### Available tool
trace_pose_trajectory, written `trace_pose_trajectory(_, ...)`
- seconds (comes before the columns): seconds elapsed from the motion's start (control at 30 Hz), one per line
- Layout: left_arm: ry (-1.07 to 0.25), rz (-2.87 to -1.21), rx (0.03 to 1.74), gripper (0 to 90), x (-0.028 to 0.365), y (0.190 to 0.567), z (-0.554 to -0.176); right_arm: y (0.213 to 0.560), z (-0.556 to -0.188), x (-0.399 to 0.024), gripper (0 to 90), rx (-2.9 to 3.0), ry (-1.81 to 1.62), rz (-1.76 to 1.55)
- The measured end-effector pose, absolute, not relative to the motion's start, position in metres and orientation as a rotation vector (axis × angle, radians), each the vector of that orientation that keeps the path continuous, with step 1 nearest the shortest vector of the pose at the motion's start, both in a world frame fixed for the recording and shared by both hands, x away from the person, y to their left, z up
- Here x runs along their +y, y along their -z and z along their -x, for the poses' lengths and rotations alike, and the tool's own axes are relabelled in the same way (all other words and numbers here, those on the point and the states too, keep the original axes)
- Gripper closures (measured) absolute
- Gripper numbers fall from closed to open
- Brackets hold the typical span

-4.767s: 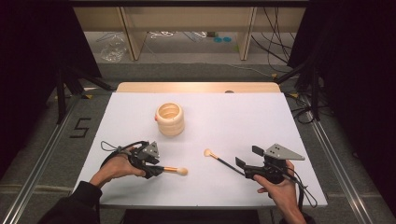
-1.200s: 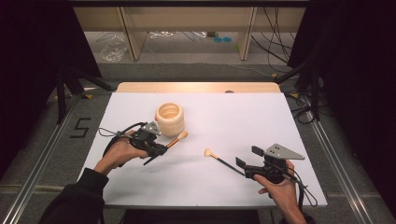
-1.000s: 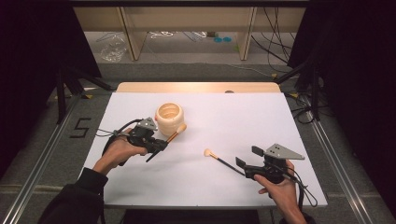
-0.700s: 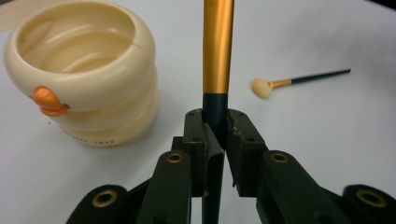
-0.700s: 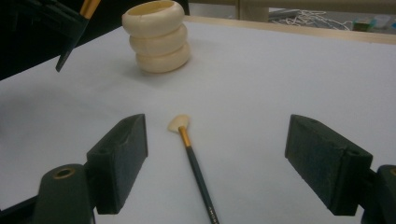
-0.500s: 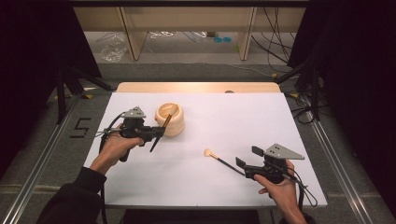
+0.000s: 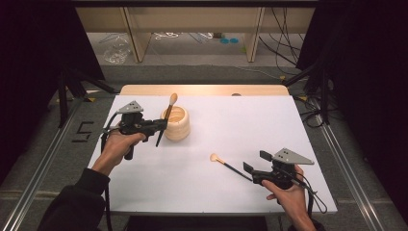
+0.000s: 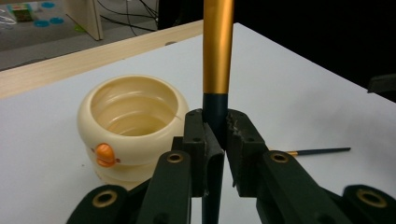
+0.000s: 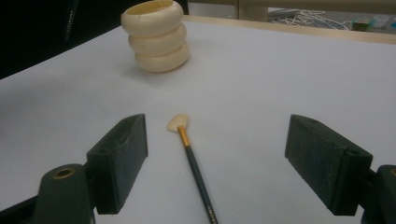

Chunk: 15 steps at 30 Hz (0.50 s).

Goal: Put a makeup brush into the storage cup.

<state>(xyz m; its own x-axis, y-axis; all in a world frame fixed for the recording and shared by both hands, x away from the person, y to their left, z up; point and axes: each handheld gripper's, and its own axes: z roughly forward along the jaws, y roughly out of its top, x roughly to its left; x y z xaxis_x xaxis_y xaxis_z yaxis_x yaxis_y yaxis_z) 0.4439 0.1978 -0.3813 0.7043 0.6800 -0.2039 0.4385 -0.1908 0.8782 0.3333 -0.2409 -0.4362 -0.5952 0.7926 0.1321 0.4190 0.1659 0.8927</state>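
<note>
Raised since earlier, the left hand-held gripper pinches a light, stiff makeup brush mid-handle beside the cream cup. Right hand-held gripper stands spread over the fan brush; its thin handle looks slippery.

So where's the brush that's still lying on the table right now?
In the high view the fan brush lies flat on the white table, right of centre, directly ahead of the open right hand-held gripper.

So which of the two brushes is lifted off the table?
The brush with the gold ferrule, clamped upright in the left gripper beside the cream pot. The fan brush lies flat on the table.
</note>
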Motion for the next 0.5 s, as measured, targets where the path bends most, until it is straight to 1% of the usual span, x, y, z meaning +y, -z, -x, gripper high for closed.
trace_pose_trajectory(0.1, -0.291, -1.792, 0.903, 78.7, 0.199, 0.381, -0.448, 0.436, -0.333, -0.241, 22.2, 2.09, -1.401, -1.166)
trace_pose_trajectory(0.3, -0.328, -1.751, 0.897, 78.7, 0.199, 0.377, -0.453, 0.437, -0.334, -0.24, 22.2, 2.076, -1.435, -1.157)
trace_pose_trajectory(0.5, -0.336, -1.717, 0.914, 78.7, 0.197, 0.373, -0.46, 0.437, -0.334, -0.24, 22.2, 2.075, -1.436, -1.157)
